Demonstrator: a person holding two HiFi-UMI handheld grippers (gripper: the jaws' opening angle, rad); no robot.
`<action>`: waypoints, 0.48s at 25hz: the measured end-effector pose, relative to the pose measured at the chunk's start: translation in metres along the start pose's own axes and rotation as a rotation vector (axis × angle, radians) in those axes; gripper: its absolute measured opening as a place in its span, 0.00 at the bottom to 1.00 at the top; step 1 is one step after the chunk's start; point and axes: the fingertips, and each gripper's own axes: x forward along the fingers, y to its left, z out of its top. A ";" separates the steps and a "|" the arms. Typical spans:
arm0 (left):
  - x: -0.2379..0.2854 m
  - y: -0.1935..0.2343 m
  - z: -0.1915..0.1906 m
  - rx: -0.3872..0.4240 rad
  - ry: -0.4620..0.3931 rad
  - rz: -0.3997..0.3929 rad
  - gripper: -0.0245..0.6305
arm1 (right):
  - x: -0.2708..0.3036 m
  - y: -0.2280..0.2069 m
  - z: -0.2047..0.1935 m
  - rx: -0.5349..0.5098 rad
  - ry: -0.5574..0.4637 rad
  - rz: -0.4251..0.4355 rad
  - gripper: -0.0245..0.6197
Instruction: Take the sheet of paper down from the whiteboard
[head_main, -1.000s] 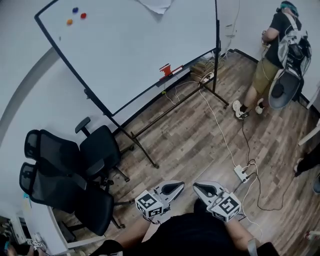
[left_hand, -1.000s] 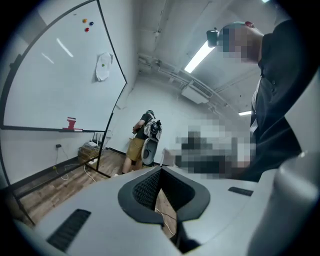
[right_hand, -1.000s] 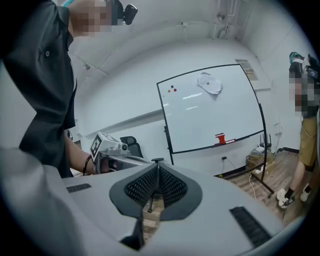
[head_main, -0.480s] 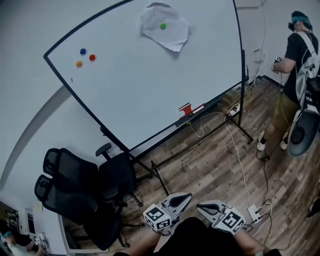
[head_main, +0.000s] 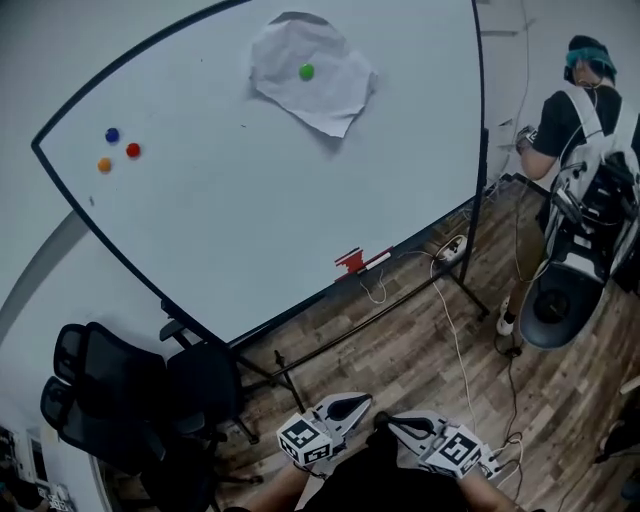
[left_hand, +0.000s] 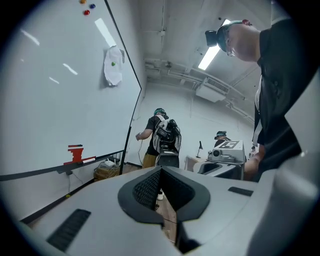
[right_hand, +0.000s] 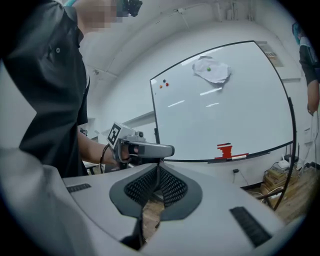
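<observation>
A crumpled white sheet of paper (head_main: 312, 76) hangs high on the whiteboard (head_main: 250, 200), pinned by a green magnet (head_main: 306, 71). The same sheet of paper (left_hand: 114, 65) appears in the left gripper view, and as a small sheet of paper (right_hand: 212, 69) in the right gripper view. Both grippers are held low, close to the person's body and far below the paper. My left gripper (head_main: 352, 406) is shut with nothing in it. My right gripper (head_main: 398, 428) is shut and empty too.
Blue, red and orange magnets (head_main: 118, 149) sit at the board's upper left. A red eraser (head_main: 352, 261) rests on the tray. Black office chairs (head_main: 120, 400) stand at lower left. Cables and a power strip (head_main: 450, 247) lie on the wood floor. Another person (head_main: 575, 140) stands at right.
The view has closed in on the whiteboard; the paper, cut off at the top edge before, now shows fully. Both grippers stayed shut and moved forward with the person.
</observation>
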 end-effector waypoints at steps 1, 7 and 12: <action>0.011 0.014 0.008 0.004 -0.003 -0.011 0.05 | 0.004 -0.018 0.010 0.004 -0.008 -0.023 0.07; 0.068 0.100 0.071 0.091 -0.047 -0.050 0.05 | 0.032 -0.126 0.060 -0.013 -0.061 -0.113 0.07; 0.088 0.160 0.129 0.193 -0.098 -0.027 0.05 | 0.067 -0.201 0.115 -0.050 -0.153 -0.147 0.07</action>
